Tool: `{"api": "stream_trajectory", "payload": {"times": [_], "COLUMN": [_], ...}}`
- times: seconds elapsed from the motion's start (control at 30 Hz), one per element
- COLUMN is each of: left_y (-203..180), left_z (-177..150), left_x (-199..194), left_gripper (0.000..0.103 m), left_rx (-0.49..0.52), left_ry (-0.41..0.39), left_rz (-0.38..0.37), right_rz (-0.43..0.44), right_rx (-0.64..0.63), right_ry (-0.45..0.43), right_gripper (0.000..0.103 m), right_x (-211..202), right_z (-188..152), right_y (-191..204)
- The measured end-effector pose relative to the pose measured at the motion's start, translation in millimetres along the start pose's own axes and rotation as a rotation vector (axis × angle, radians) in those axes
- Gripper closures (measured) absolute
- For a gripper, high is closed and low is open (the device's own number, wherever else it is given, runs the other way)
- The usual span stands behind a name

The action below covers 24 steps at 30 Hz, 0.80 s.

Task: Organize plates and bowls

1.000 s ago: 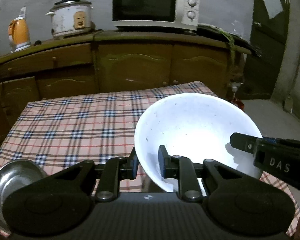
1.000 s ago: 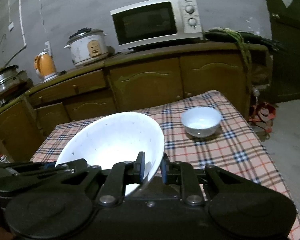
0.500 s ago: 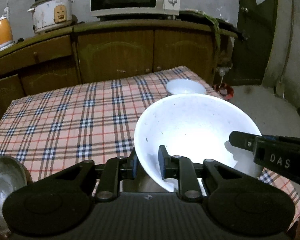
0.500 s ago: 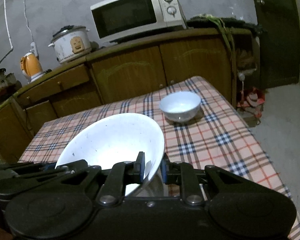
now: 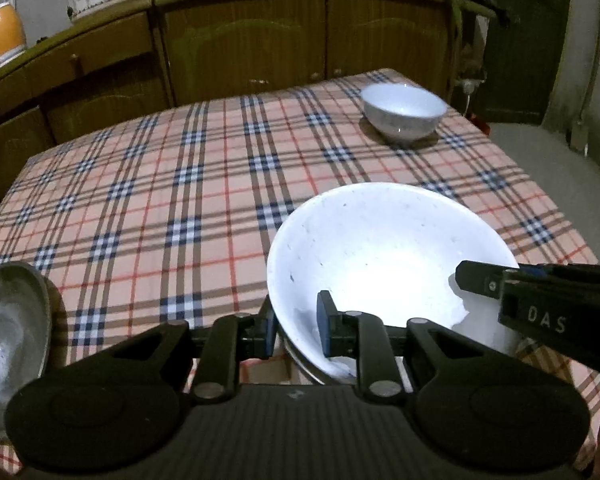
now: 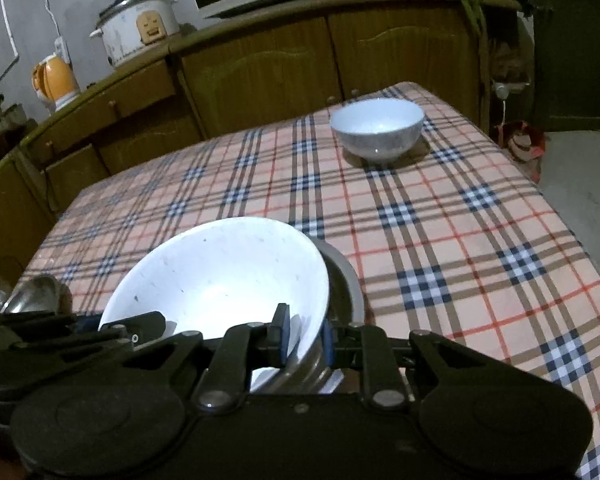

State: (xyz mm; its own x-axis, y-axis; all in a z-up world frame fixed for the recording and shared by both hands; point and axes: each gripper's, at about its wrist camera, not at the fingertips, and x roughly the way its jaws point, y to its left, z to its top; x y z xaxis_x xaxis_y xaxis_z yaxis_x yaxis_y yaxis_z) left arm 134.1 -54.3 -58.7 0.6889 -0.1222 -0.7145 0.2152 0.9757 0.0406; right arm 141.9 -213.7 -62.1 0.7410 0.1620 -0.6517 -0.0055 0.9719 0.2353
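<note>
Now both grippers, left gripper (image 5: 294, 330) and right gripper (image 6: 305, 336), have fingers clamped on the big white bowl's (image 5: 384, 256) rim, poised over a metal bowl (image 6: 346, 280) near-right on the counter (image 5: 160, 200); next, seat it squarely, then release.

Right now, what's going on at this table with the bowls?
A person is holding the big white bowl with both grippers: the left gripper is clamped on its near rim, the right gripper on the opposite rim. The bowl sits tilted over a metal bowl underneath it, on the plaid tablecloth. A small white bowl stands alone at the far corner, and another metal dish lies at the left edge.
</note>
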Motion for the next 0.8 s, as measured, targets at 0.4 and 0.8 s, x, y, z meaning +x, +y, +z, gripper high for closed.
{"api": "stream_trajectory", "payload": {"times": [0.4,0.8], "left_y": [-5,-15], "left_z": [-7,-11], "left_x": [2,1], "left_gripper": [0.08,0.073], "left_rx": [0.039,0.099], "left_ry": [-0.019,-0.025], "left_rz": [0.005,-0.006], "right_rz": [-0.032,0.005], "right_rx": [-0.035,0.023], "right_ry": [0.003,0.012], "right_gripper": [0.081,0.082], "right_x": [6,1], "right_z": [-5,-5], "right_y": [-1,-16]}}
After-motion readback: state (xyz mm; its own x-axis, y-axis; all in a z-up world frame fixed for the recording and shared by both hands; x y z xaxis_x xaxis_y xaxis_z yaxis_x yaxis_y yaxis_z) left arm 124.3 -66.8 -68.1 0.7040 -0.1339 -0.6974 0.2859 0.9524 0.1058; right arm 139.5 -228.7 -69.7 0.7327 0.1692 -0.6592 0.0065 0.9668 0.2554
